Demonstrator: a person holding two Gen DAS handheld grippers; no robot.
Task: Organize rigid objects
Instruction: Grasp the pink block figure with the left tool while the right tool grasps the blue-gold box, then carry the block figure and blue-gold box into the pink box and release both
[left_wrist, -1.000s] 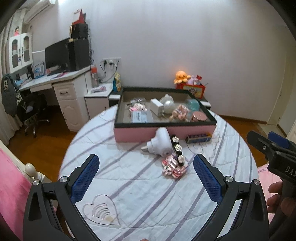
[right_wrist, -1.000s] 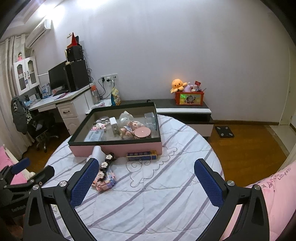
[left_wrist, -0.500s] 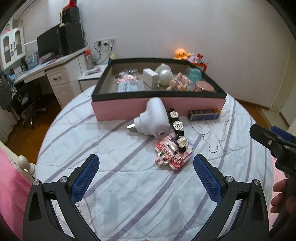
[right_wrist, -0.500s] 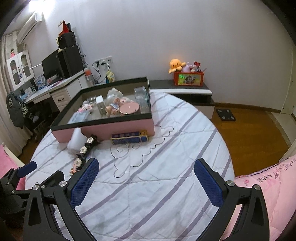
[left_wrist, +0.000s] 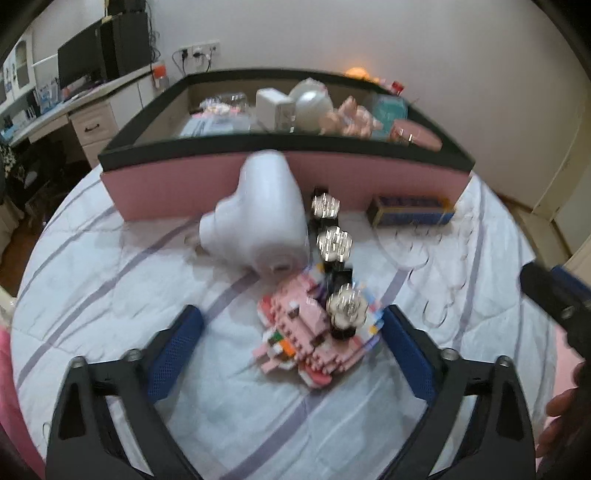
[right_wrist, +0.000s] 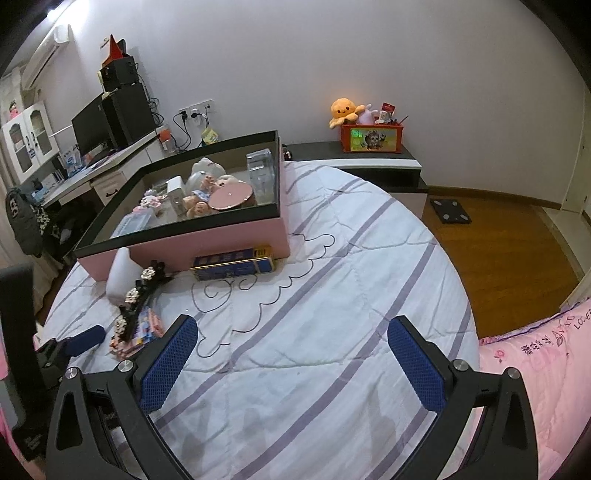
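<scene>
A pink box with a black rim (left_wrist: 177, 181) (right_wrist: 221, 236) sits on the round striped table and holds several small items. In front of it lie a white plug-in device (left_wrist: 258, 218) (right_wrist: 120, 271), a black strip with white flowers (left_wrist: 332, 240) (right_wrist: 142, 284), a pink brick model (left_wrist: 306, 339) (right_wrist: 142, 332) and a blue and yellow box (left_wrist: 410, 214) (right_wrist: 232, 264). My left gripper (left_wrist: 291, 350) is open, its fingers on either side of the brick model. My right gripper (right_wrist: 291, 362) is open and empty over bare cloth.
The table's cloth (right_wrist: 332, 295) has purple stripes and a stitched outline. A pink bed cover (right_wrist: 535, 350) lies at the right. A desk with a monitor (right_wrist: 92, 129) and a low shelf with a toy box (right_wrist: 371, 136) stand by the wall.
My left gripper has moved forward and down, so the brick model now lies between its fingers. My right gripper has also moved forward, closer to the box.
</scene>
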